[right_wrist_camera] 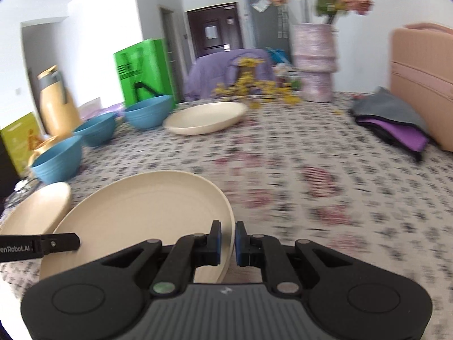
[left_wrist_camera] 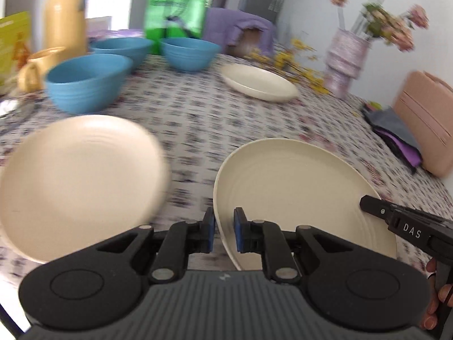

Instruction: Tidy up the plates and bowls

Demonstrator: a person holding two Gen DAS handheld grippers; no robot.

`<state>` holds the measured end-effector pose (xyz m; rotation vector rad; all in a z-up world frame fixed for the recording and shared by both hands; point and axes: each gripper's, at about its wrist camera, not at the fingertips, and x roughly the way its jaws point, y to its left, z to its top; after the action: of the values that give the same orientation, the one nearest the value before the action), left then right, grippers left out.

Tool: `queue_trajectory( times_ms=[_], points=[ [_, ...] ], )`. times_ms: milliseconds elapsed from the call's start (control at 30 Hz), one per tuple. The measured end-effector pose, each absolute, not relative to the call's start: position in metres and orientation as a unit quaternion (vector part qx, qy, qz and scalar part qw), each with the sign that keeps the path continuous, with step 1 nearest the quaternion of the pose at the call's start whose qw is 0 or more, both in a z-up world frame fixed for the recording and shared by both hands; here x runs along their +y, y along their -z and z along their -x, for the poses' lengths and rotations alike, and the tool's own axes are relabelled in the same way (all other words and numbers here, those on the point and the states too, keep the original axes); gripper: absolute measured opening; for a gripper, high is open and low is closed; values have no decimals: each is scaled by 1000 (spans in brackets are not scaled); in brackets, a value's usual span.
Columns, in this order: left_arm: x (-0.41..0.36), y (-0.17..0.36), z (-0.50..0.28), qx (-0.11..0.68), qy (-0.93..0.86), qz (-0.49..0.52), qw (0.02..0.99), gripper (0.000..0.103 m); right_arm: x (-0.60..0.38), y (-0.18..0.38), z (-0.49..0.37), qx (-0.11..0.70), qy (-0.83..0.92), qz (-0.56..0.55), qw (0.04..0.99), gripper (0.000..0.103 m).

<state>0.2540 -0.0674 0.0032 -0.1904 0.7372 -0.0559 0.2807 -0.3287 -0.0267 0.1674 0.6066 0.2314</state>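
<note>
A cream plate [left_wrist_camera: 300, 195] is held between both grippers above the patterned tablecloth. My left gripper [left_wrist_camera: 224, 231] is shut on its left rim. My right gripper [right_wrist_camera: 227, 243] is shut on its right rim; the plate also shows in the right wrist view [right_wrist_camera: 141, 215]. A second cream plate [left_wrist_camera: 76, 181] lies to the left of it, also seen in the right wrist view [right_wrist_camera: 34, 212]. A third cream plate [left_wrist_camera: 257, 85] lies farther back, also seen in the right wrist view [right_wrist_camera: 206, 117]. Three blue bowls [left_wrist_camera: 85, 85] [left_wrist_camera: 121, 49] [left_wrist_camera: 189, 52] stand at the back left.
A yellow jug [left_wrist_camera: 65, 14], a yellow mug [left_wrist_camera: 36, 68] and a green box [left_wrist_camera: 178, 5] stand behind the bowls. A pink vase with flowers [left_wrist_camera: 344, 62] and yellow sprigs [left_wrist_camera: 294, 62] are at the back right. Folded cloths [right_wrist_camera: 396, 119] and a pink case [right_wrist_camera: 421, 82] lie on the right.
</note>
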Motion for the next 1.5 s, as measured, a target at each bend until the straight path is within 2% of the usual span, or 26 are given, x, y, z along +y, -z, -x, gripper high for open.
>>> queue_trajectory(
  times_ms=[300, 600, 1033, 1200, 1300, 1333, 1367, 1400, 1467, 1500],
  points=[
    [39, -23, -238, 323, -46, 129, 937, 13, -221, 6, -300, 282, -191, -57, 939, 11],
    [120, -16, -236, 317, -110, 155, 929, 13, -128, 0, -315, 290, -250, -7, 924, 11],
    [138, -4, -242, 326, -100, 141, 929, 16, -92, 4, -318, 282, -230, 52, 930, 13],
    [136, -4, -242, 322, -99, 139, 931, 20, -92, 5, -314, 279, -232, 57, 930, 20],
    [132, -8, -239, 313, -100, 132, 935, 32, -96, 4, -312, 278, -236, 49, 930, 23],
    [129, -11, -236, 307, -102, 124, 938, 41, -98, 3, -311, 277, -238, 46, 930, 25],
    [125, -14, -234, 297, -102, 111, 943, 51, -101, 2, -310, 274, -239, 41, 931, 31],
    [120, -18, -229, 282, -101, 94, 949, 56, -104, 0, -308, 270, -239, 35, 932, 37],
    [106, -26, -219, 250, -95, 58, 962, 76, -115, -4, -302, 259, -237, 22, 936, 64],
    [99, -28, -215, 239, -90, 46, 966, 79, -122, -6, -298, 253, -234, 16, 939, 69]
  ],
)
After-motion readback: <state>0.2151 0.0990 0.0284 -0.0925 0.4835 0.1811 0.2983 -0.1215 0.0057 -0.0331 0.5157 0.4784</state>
